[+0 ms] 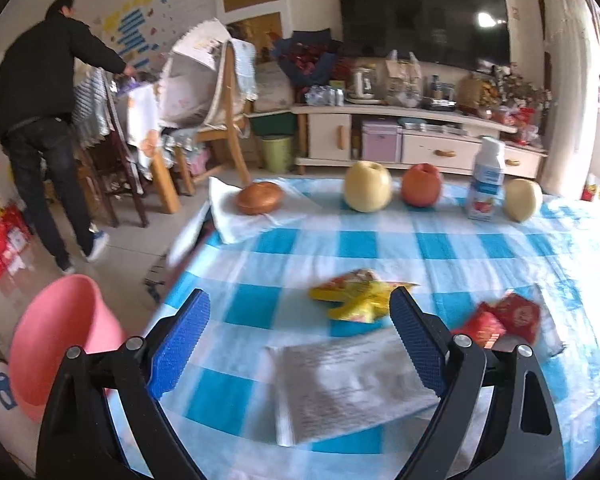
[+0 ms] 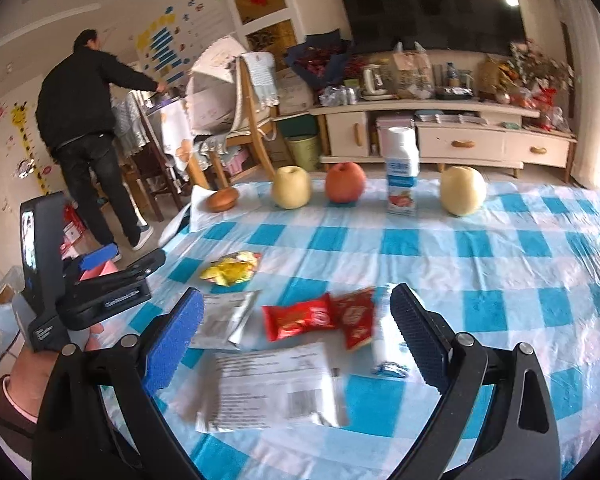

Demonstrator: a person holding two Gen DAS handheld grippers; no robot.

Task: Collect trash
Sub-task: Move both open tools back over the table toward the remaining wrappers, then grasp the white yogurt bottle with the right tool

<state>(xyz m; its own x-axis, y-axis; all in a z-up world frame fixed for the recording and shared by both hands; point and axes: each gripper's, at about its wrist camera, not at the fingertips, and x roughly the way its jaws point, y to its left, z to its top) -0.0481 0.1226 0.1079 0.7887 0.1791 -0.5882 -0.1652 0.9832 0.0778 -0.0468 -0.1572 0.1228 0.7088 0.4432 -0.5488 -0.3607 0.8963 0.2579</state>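
Off the table's left edge sits a pink bin [image 1: 60, 332], low beside my left claw [image 1: 300, 344], whose pads are spread wide with nothing between them. Just ahead of that claw lies a grey printed packet [image 1: 340, 392] on the blue-checked table [image 1: 480, 248], and beyond it a crumpled yellow wrapper [image 1: 356, 300]. Right of the yellow one are two red wrappers [image 1: 500, 320], touching each other. My right claw [image 2: 296, 336] is spread too, empty, hovering over a white label sheet [image 2: 272, 388]; the red wrappers show between its pads, and a small white-and-blue scrap [image 2: 388, 344] lies just inside the right pad. Along the far edge stand a bun [image 2: 223, 199], a pale apple [image 2: 291, 187], a red apple [image 2: 345, 187], a milk bottle [image 2: 401, 172] and another pale apple [image 2: 462, 190]. A person in black [image 2: 88, 120] stands well behind, at the left.
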